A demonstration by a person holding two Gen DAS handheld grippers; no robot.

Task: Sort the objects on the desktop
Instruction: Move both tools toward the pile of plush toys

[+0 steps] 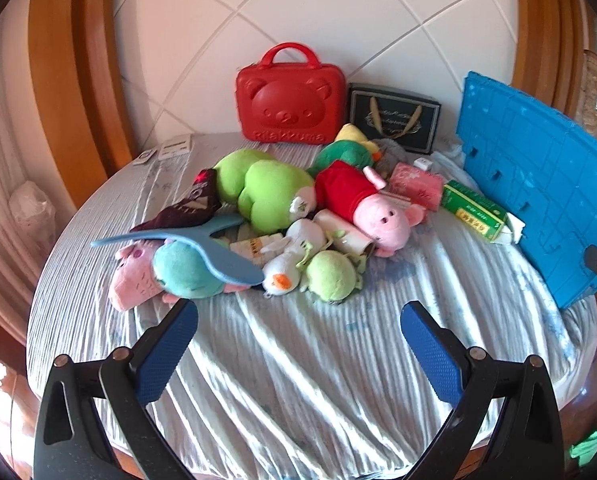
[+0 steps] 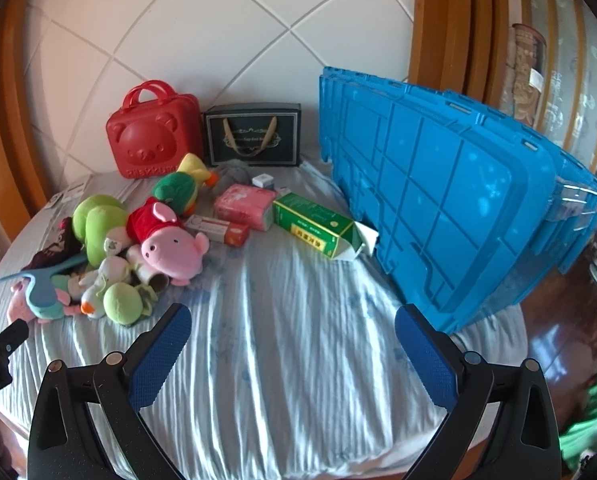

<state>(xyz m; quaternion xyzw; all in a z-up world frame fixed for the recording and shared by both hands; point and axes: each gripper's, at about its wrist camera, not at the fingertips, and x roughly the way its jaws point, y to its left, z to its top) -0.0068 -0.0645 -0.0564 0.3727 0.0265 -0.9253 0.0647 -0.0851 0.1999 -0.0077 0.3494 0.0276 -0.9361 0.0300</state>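
- The left claw [image 1: 298,316] hangs with its blue-padded fingers [image 1: 166,354] wide apart, gripping nothing, over the rumpled striped cloth [image 1: 298,380] that covers the round counter.
- The right claw [image 2: 292,318] is likewise spread and empty, over bare cloth.
- From the left claw, the toy heap lies at twelve o'clock: a green ball plush [image 1: 330,276] nearest, a white duck [image 1: 286,268] touching it, a teal-and-pink plush [image 1: 178,272] at eleven under a blue hanger [image 1: 194,242].
- Beyond them lie a pink pig in red [image 1: 366,204] and a lime-green plush [image 1: 266,190].
- A green carton [image 2: 318,226] lies at twelve o'clock of the right claw, its end touching the tilted blue crate [image 2: 450,200] at one o'clock.
- A red bear case [image 1: 290,96] and a black gift bag [image 1: 394,118] stand at the wall.
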